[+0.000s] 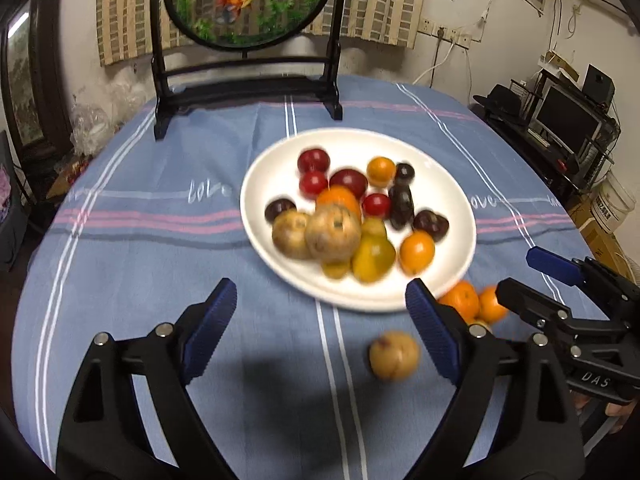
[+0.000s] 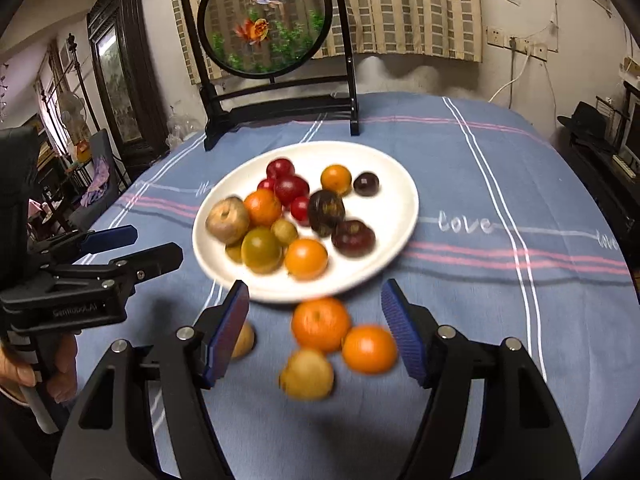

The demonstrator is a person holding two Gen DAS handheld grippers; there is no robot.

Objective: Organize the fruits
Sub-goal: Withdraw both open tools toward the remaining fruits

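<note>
- Left gripper (image 1: 320,326): jaws stood apart, nothing between the pads; a tan fruit (image 1: 394,355) lay on the tablecloth (image 1: 140,272) just beside its right finger.
- Right gripper (image 2: 316,334): jaws released; two oranges (image 2: 321,323) and another tan fruit lay loose between them.
- White plate (image 2: 384,160): held the remaining fruit.

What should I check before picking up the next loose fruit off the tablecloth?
1. Left gripper jaws open, nothing between them: ok.
2. Right gripper jaws open, not pressing any fruit: ok.
3. Loose fruit off the white plate: two oranges and a tan fruit ahead of the right gripper; another tan fruit by the left gripper: ok.
4. Free space on plate, far side: ok.
5. Loose oranges touching each other, single grasp awkward: not ok.
6. Image sharpness for aiming: not ok, blurred.
</note>
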